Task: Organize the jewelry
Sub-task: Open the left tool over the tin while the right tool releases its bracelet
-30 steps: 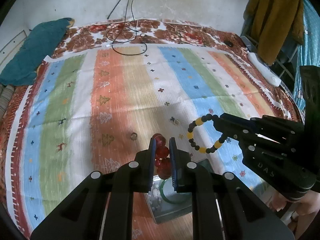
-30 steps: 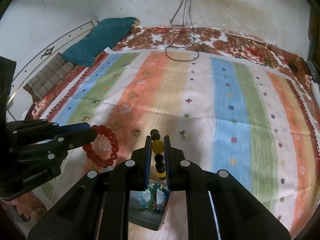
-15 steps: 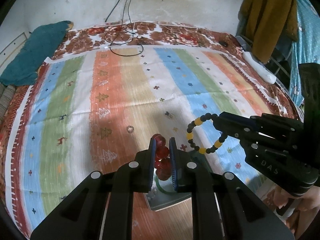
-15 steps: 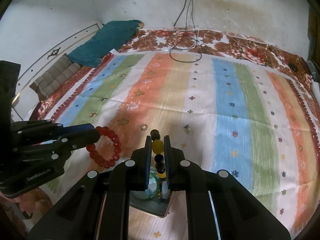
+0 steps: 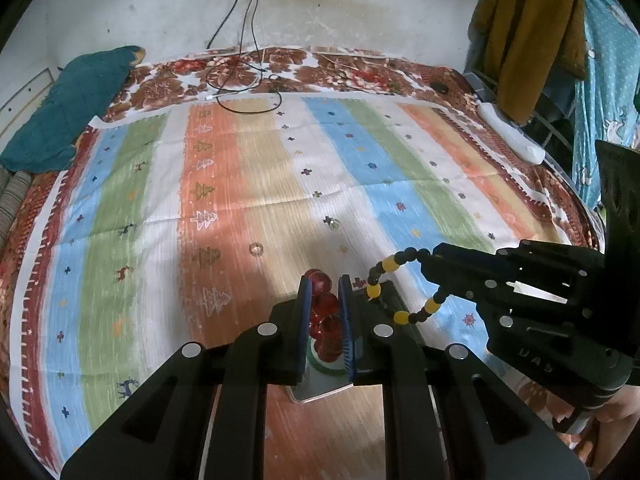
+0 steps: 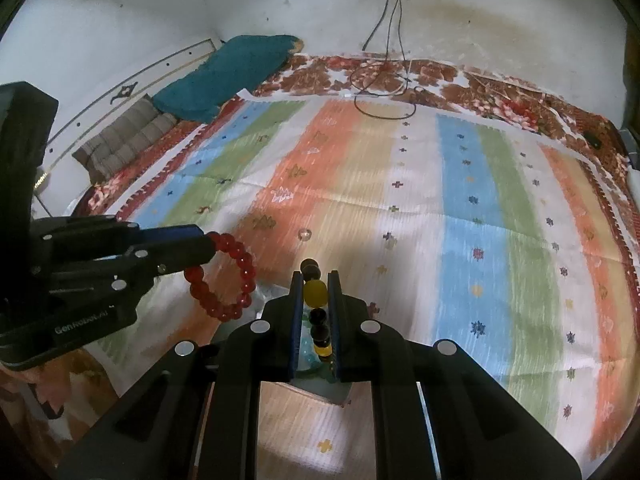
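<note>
My left gripper [image 5: 325,292] is shut on a red bead bracelet [image 5: 323,312], which also shows in the right wrist view [image 6: 230,276]. My right gripper [image 6: 315,284] is shut on a black-and-yellow bead bracelet [image 6: 316,300], seen as a loop in the left wrist view [image 5: 396,280]. Both bracelets hang above a small open box [image 5: 320,384] on the striped bedspread, with a green bangle [image 5: 324,364] and other beads [image 6: 306,350] inside. A small ring [image 5: 255,248] lies on the orange stripe beyond, and it also shows in the right wrist view [image 6: 305,234].
The striped cloth [image 5: 248,184] covers a bed. A teal pillow [image 5: 68,104] lies at the far left. Charger cables [image 5: 244,92] trail from the wall. A small trinket [image 5: 332,222] lies mid-cloth. Clothes [image 5: 532,32] hang at the right.
Both grippers have pulled back and up with their bracelets. The box now sits further under the fingers. The grips have not changed.
</note>
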`<state>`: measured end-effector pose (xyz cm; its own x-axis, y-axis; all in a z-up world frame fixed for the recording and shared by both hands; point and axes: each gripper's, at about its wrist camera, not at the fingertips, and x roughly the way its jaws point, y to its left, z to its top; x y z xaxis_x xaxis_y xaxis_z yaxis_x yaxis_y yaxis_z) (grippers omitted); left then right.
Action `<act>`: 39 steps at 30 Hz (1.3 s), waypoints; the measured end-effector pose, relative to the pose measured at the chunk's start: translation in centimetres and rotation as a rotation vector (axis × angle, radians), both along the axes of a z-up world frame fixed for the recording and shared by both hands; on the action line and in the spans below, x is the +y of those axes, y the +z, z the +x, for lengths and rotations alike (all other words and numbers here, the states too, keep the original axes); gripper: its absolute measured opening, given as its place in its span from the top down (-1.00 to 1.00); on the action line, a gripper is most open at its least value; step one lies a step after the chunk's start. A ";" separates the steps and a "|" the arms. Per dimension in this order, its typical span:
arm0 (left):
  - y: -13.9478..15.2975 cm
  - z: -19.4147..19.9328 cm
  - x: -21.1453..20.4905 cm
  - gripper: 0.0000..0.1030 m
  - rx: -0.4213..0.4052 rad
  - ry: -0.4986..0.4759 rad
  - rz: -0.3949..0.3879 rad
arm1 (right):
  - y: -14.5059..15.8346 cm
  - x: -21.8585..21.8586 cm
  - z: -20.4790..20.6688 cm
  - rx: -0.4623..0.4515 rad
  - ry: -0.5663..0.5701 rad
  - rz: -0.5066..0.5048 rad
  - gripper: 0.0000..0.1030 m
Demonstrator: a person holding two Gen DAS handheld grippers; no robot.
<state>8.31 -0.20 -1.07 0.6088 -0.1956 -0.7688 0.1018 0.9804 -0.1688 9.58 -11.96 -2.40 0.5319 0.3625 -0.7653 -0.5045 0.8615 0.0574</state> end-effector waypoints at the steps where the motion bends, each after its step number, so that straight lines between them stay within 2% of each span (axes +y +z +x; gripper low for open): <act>1: 0.1 -0.3 -0.1 0.75 -0.001 -0.001 0.000 | 0.0 0.0 0.0 0.001 0.000 0.000 0.75; 11: 0.0 -1.2 -0.2 0.74 0.012 0.001 0.002 | -0.7 -0.3 0.1 0.033 -0.020 -0.005 0.75; 13: -0.3 -1.0 0.0 0.74 0.031 0.014 -0.003 | -0.9 -0.4 0.4 0.035 -0.037 -0.026 0.68; 14: -0.4 -1.0 0.1 0.71 0.034 0.024 0.004 | -1.0 -0.5 0.5 0.034 -0.043 -0.033 0.52; 16: -0.4 -0.9 0.4 0.56 0.038 0.039 0.009 | -1.1 -0.7 0.7 0.039 -0.057 -0.035 0.36; 28: -0.8 -0.5 0.8 0.27 0.044 0.066 0.028 | -1.4 -1.6 1.7 0.074 -0.099 -0.019 0.35; 32: -1.1 -0.2 1.0 0.09 0.043 0.081 0.054 | -1.6 -1.7 2.2 0.083 -0.103 -0.013 0.24; 39: -1.4 0.3 1.5 -0.09 0.052 0.101 0.063 | -1.6 -1.8 2.7 0.070 -0.120 -0.034 0.11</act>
